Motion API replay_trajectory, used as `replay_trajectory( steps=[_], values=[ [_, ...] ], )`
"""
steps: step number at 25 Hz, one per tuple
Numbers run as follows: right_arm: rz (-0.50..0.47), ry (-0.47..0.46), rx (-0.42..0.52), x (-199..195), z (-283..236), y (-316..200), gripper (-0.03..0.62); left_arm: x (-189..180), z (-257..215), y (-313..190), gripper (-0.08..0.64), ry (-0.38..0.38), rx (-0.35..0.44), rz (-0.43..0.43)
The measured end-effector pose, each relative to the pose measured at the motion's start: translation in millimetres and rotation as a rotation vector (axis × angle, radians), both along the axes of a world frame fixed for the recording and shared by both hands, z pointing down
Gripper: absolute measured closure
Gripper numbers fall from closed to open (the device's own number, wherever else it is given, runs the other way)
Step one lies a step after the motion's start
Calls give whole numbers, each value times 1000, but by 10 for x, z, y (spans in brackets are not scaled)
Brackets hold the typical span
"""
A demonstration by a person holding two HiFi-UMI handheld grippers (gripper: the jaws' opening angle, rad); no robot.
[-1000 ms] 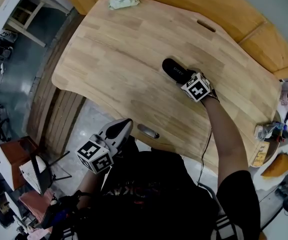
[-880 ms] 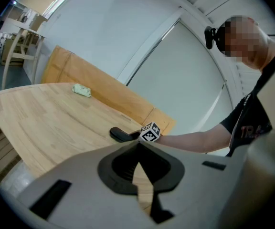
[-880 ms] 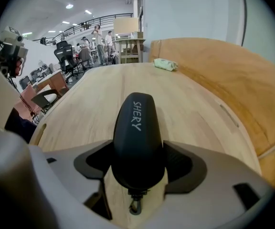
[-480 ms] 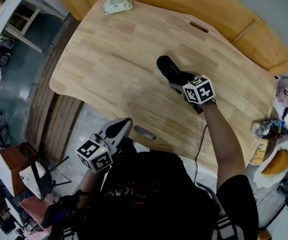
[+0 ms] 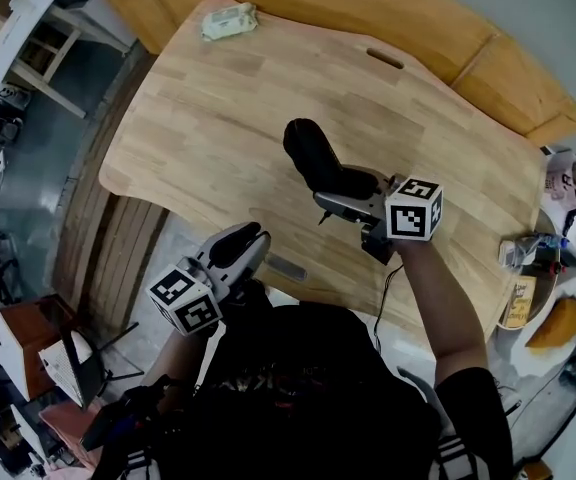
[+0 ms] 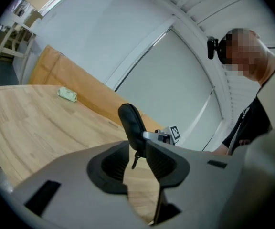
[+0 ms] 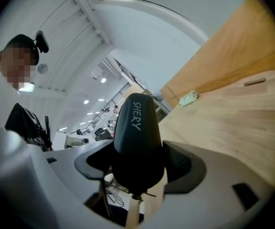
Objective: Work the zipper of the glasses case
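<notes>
The black glasses case (image 5: pixel 313 158) is lifted off the wooden table (image 5: pixel 218 118), with my right gripper (image 5: pixel 353 196) shut on its near end. In the right gripper view the case (image 7: pixel 136 128) fills the gap between the jaws and bears white lettering. Its zipper pull (image 6: pixel 135 159) dangles below it in the left gripper view. My left gripper (image 5: pixel 251 240) hovers off the table's near edge, apart from the case. Its jaws have just been opening and stand slightly parted, with nothing between them. The case (image 6: pixel 132 122) shows beyond their gap.
A pale green wipes packet (image 5: pixel 228 20) lies at the table's far left corner. An orange panel (image 5: pixel 418 8) runs behind the table. Small clutter (image 5: pixel 533 258) sits at the right edge. A slot (image 5: pixel 385 59) is cut near the far edge.
My right gripper has raised the case off the table and rolled it, so the case now sticks up and leftward. The left gripper has edged up toward the table.
</notes>
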State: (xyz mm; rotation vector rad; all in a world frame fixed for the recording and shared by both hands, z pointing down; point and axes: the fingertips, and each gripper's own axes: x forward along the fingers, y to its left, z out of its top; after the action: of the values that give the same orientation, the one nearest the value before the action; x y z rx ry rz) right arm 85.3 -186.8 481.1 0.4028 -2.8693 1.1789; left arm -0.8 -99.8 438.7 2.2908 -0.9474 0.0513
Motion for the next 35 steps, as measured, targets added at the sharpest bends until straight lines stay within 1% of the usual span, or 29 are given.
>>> replay_trajectory(
  steps=[2,5,8,11,14,17,21,23,26,28,31,33,35],
  values=[
    [-49,-54,5,-60,-154,187,259,35,-90,-27,426,54,1,2],
    [-121,-103,14,-137,-293,463,259,85,-233,-62,328,117,12,6],
    [-194,-131,28,-191,-366,702,259,141,-331,-95,251,196,2,5],
    [-265,-143,51,-263,-442,923,259,185,-412,-93,201,275,-17,24],
    [-338,-141,72,-348,-497,1134,259,216,-489,-46,153,323,-17,54],
    [-400,-146,82,-410,-549,1323,259,252,-558,-2,143,359,-10,93],
    [-446,-153,92,-508,-624,1510,259,320,-697,75,143,411,-1,198],
    [-458,-148,97,-577,-651,1570,259,342,-740,122,143,416,-4,258],
    [-464,-130,107,-682,-666,1623,259,331,-760,203,144,399,-2,332],
    [-453,-124,112,-748,-678,1634,259,276,-765,232,146,388,0,352],
    [-426,-108,120,-855,-693,1655,259,163,-760,253,177,371,5,360],
    [-405,-96,123,-946,-708,1653,258,54,-768,242,189,385,5,348],
    [-370,-99,128,-1057,-772,1616,258,-99,-820,207,193,425,12,322]
  ],
)
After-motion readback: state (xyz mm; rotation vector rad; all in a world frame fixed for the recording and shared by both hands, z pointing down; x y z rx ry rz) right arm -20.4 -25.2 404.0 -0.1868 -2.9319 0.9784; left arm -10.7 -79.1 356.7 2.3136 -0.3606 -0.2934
